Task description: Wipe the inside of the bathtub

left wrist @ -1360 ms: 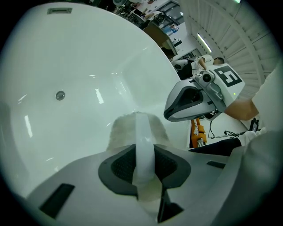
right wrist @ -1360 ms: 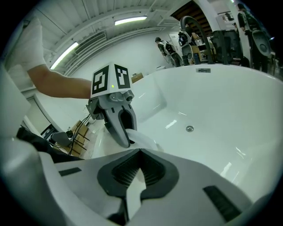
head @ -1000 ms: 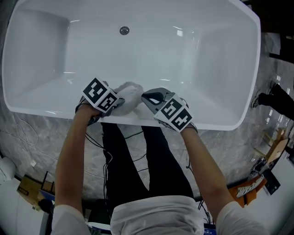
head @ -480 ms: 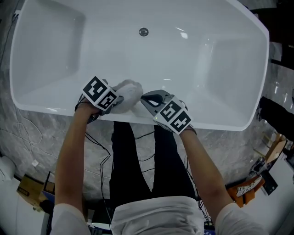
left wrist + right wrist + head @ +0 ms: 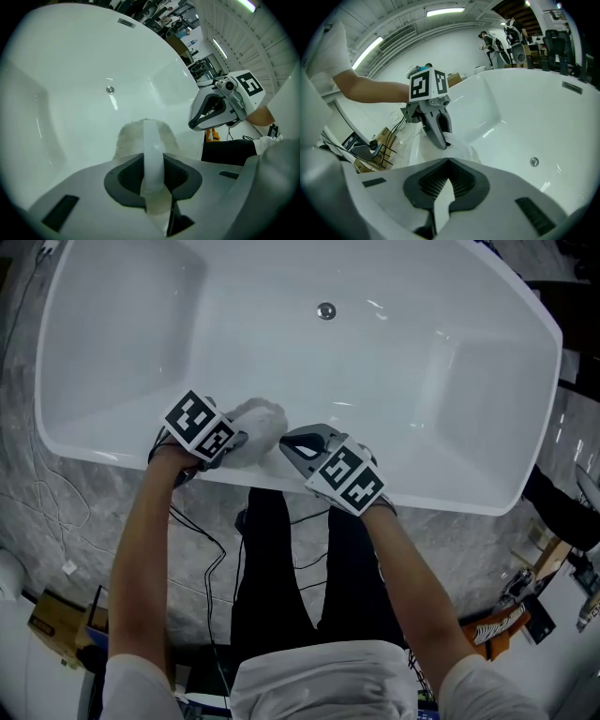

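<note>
L gripper [image 5: 242, 441]: jaws pinched tight on a white fluffy cloth [image 5: 262, 426], held at the near rim of the bathtub [image 5: 441, 488].
R gripper [image 5: 289, 442]: jaws pressed together, nothing btwn them. Tip sits just beside the cloth on its right, over the same rim; can't tell if it touches the cloth.
Cloth: bunched up, sticks out past the L jaws toward the tub interior. Seems to lie against the top of the near wall.
Tub: white, glossy, freestanding on a grey marble-look floor [image 5: 56, 493]. Drain [image 5: 325, 310] is toward the far side of the basin, well apart from both grippers.
Surface: only light reflections show; no dirt, suds or streaks, so wiped vs unwiped parts can't be told apart.
Progress: prob. at the start of a stroke or btwn strokes, since the cloth is up at the near edge, not down in the basin.
Left to do: as judged from this, take the cloth down the near wall, across the bottom & round the drain, then both ends & the far wall.
Watch: long reach to the far side; the idle R gripper could steady on the rim.
Other: cables [image 5: 197, 540] on the floor by the person's legs.
</note>
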`<state>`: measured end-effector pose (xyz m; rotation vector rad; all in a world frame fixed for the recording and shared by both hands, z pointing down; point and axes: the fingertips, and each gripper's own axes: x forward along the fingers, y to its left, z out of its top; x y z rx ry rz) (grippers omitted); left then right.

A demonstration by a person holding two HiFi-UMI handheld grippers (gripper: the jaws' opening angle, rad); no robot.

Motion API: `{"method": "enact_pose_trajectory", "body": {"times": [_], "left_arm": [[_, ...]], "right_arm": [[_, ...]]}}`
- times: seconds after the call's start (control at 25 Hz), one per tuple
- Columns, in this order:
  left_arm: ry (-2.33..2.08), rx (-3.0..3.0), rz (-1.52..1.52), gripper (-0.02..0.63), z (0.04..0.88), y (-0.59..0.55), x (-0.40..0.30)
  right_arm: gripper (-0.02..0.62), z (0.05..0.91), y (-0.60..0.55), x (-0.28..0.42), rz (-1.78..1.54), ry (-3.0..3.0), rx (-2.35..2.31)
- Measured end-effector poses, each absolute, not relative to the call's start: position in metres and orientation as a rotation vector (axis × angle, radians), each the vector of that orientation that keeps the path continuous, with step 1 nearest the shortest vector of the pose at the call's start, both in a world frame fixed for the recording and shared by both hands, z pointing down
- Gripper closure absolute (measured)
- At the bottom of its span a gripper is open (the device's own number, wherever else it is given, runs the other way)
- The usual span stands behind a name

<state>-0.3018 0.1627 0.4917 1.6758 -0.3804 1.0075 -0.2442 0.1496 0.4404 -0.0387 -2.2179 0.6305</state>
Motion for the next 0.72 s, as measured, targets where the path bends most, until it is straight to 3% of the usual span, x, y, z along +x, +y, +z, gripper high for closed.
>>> {"method": "enact_pose_trajectory", "body": {"times": [0.72], "left_arm": [[-0.447,1.649,1.041,0.509,0.499,0.178,-0.443]], "right_arm": [[0.577,0.437,0.181,-0.382,0.582,-2.234,-0.167]]}}
